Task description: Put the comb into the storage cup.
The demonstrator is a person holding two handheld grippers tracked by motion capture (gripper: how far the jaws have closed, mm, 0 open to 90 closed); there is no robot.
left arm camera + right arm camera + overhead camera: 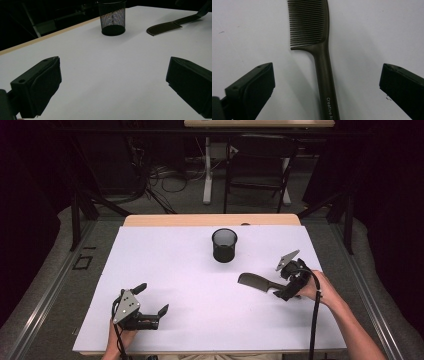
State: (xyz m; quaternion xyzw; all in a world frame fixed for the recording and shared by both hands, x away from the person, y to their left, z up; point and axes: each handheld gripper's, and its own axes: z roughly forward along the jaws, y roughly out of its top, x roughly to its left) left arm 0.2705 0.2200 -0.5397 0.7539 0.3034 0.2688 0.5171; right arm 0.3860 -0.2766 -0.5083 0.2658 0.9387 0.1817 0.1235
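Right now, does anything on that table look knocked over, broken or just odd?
Nothing stands out. The mesh cup stands upright and looks empty. The comb lies flat on the white table, teeth unbroken as far as they show, between the right gripper's open jaws.

We see the white table [200, 320] evenly lit from above, its surroundings dark. Soft shadows fall beside the comb [322, 65] between our right fingers [252, 90]; both gripper views look dim and grainy.

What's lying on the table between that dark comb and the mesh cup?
Nothing: between the comb and the mesh cup there is just bare white table. The high view shows that stretch, and the left gripper view shows it too.
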